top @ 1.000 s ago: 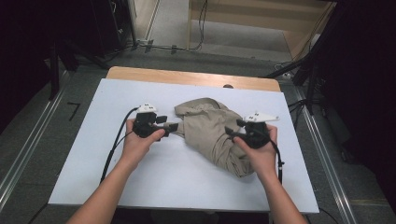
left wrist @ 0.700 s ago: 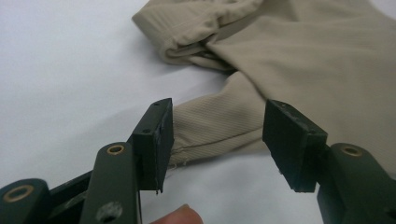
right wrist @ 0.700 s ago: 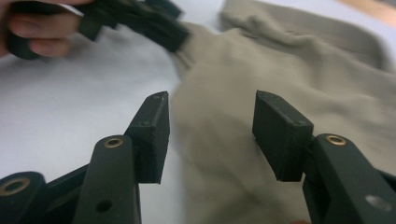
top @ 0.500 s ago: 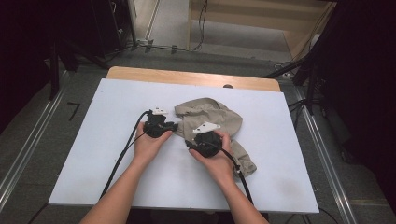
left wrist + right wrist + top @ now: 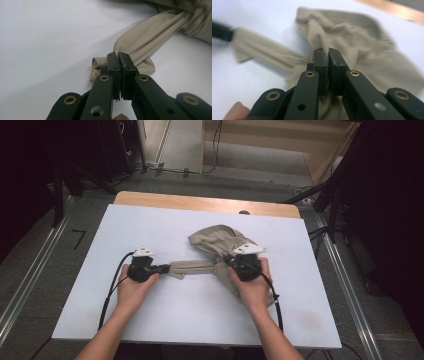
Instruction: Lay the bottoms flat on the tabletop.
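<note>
A crumpled beige garment lies on the white table, right of centre. One sleeve is stretched out flat to the left. My left gripper is shut on the sleeve's end; in the left gripper view its jaws pinch the folded cuff. My right gripper is shut on a raised fold where the sleeve meets the body. Its jaws have just closed, and in the right gripper view a ridge of beige fabric runs up between them.
A bare wooden strip edges the table's far side. A black cable trails from the left gripper and another from the right one toward the near edge. Dark stands and floor rails surround the table.
Both hands came together at the garment, the jaws closed on it, then the hands moved apart. The left hand has drawn the sleeve out to the left.
</note>
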{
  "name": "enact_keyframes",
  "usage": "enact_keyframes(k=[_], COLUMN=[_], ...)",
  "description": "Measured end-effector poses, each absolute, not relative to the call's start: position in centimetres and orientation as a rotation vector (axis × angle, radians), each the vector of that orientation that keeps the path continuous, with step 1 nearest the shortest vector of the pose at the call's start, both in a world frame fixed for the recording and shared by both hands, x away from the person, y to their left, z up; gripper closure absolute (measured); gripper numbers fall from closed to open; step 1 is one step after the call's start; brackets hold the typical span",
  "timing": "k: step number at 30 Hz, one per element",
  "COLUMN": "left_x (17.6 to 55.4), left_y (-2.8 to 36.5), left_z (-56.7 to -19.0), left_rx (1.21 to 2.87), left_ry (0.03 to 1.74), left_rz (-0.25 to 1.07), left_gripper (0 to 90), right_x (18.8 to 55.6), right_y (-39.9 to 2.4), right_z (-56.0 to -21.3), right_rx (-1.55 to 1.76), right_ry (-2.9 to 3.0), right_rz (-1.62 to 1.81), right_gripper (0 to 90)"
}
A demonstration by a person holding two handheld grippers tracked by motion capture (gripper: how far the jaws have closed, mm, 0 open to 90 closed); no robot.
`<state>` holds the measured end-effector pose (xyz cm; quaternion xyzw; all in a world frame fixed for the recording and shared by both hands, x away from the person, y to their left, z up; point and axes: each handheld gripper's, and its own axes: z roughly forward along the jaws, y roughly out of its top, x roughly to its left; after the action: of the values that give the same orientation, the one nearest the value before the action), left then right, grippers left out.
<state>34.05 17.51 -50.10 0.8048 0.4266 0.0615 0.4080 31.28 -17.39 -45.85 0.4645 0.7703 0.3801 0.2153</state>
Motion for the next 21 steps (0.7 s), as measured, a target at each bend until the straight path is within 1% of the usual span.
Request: enact_keyframes(k=[1, 2, 3, 4, 5, 8, 10, 11, 12, 13, 15, 17, 18, 19, 20, 21], left_x=[34.0, 33.6, 33.0, 32.6, 32.0, 30.4, 29.5, 28.8, 28.5, 28.5, 28.2, 27.9, 27.9, 27.8, 27.8, 27.8], left_y=[17.5, 18.3, 19.1, 19.9, 20.6, 22.8, 24.3, 25.9, 26.7, 26.7, 28.1, 28.4, 28.2, 27.6, 26.8, 25.9], left_z=[-50.1, -50.0, -50.0, -49.9, -49.8, -49.7, -49.7, -49.8, -49.9, -49.9, -50.0, -49.9, -49.8, -49.6, -49.4, -49.2], left_rx=[2.029, 2.033, 2.031, 2.027, 2.027, 2.011, 1.997, 1.985, 1.974, 1.974, 1.939, 1.922, 1.925, 1.921, 1.923, 1.929], left_ry=[1.075, 1.079, 1.085, 1.091, 1.096, 1.117, 1.149, 1.185, 1.203, 1.203, 1.241, 1.225, 1.202, 1.175, 1.142, 1.125], left_rz=[0.155, 0.17, 0.18, 0.181, 0.191, 0.206, 0.235, 0.259, 0.276, 0.276, 0.285, 0.289, 0.283, 0.28, 0.28, 0.299], left_gripper=[89.2, 89.2, 89.2, 89.3, 89.3, 89.2, 89.2, 89.3, 89.2, 89.2, 89.1, 88.3, 86.4, 81.2, 72.5, 65.2], right_x=[31.2, 31.2, 31.1, 31.2, 31.2, 31.3, 31.4, 31.5, 31.5, 31.5, 31.7, 31.9, 32.0, 32.0, 31.9, 31.8], right_y=[-18.4, -18.4, -19.4, -21.3, -21.3, -23.9, -25.6, -27.4, -28.3, -28.3, -30.1, -31.3, -31.6, -31.7, -31.7, -31.6], right_z=[-45.4, -45.4, -45.0, -44.5, -44.5, -44.3, -44.4, -44.6, -44.8, -44.8, -45.3, -46.0, -46.4, -46.7, -46.9, -46.9], right_rx=[1.3, 1.3, 1.322, 1.348, 1.348, 1.393, 1.434, 1.479, 1.507, 1.507, 1.566, 1.6, 1.614, 1.615, 1.619, 1.619], right_ry=[2.115, 2.115, 2.088, 2.051, 2.051, 2.005, 1.964, 1.916, 1.886, 1.886, 1.855, 1.877, 1.896, 1.896, 1.887, 1.882], right_rz=[1.075, 1.075, 1.085, 1.091, 1.091, 1.105, 1.097, 1.081, 1.063, 1.063, 1.044, 1.022, 1.026, 1.032, 1.037, 1.045], right_gripper=[84.2, 84.2, 84.2, 84.4, 84.4, 84.7, 85.0, 85.2, 85.2, 85.2, 85.2, 83.7, 78.3, 68.0, 57.8, 50.7])
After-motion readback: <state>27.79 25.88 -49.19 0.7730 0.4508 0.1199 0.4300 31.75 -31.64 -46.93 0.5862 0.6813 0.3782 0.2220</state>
